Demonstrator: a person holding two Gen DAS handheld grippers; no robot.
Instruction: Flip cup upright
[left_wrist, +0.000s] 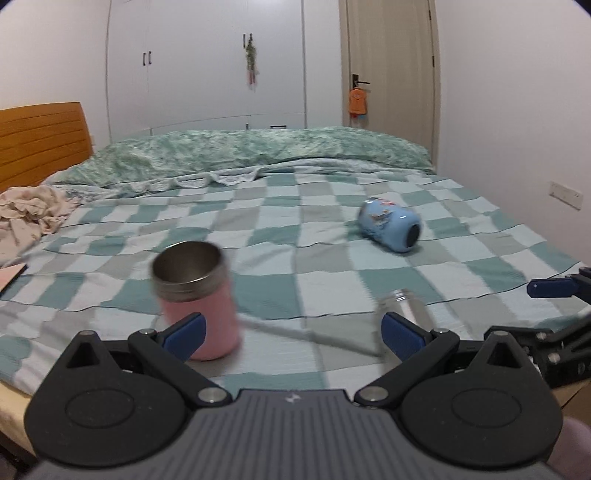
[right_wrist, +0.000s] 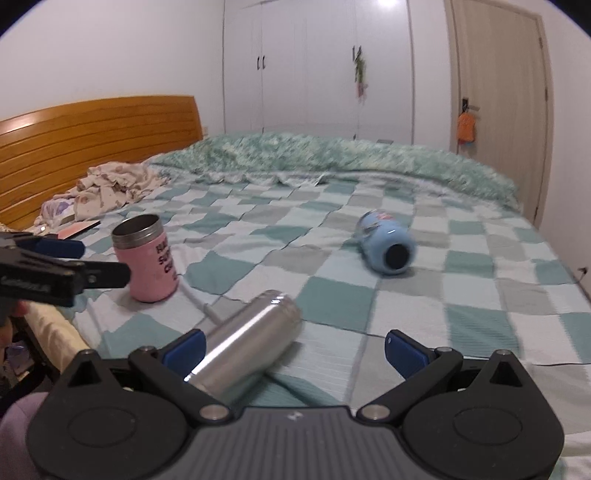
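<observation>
The pink cup (right_wrist: 149, 258) stands upright on the checked bed (right_wrist: 480, 280), steel mouth up, near the edge closest to the person, so it looks already righted and serves as the landmark here. To its right and a little nearer the edge lies the steel cup (right_wrist: 245, 341), on its side with its length running diagonally away from the right gripper (right_wrist: 293, 349); its near end sits just inside that gripper's left finger (right_wrist: 184, 349). Both of that gripper's fingers are spread wide with nothing between the pads, which suits an approach to a lying cylinder: wide tongs can straddle the body before closing. The blue cup (right_wrist: 386, 245) lies on its side too, farther from the pink cup, to the right and deeper onto the bed, its dark end facing the cameras. The left gripper (left_wrist: 293, 330) hovers just in front of the pink cup, also wide open and holding nothing; one pad overlaps the cup in the view, but whether it touches I cannot tell. By my reading one cup is done and two remain, with the steel one next because it is closest. The soft quilt may let a round cup roll or a righted one tip, so a firm mid-body grip seems wise
</observation>
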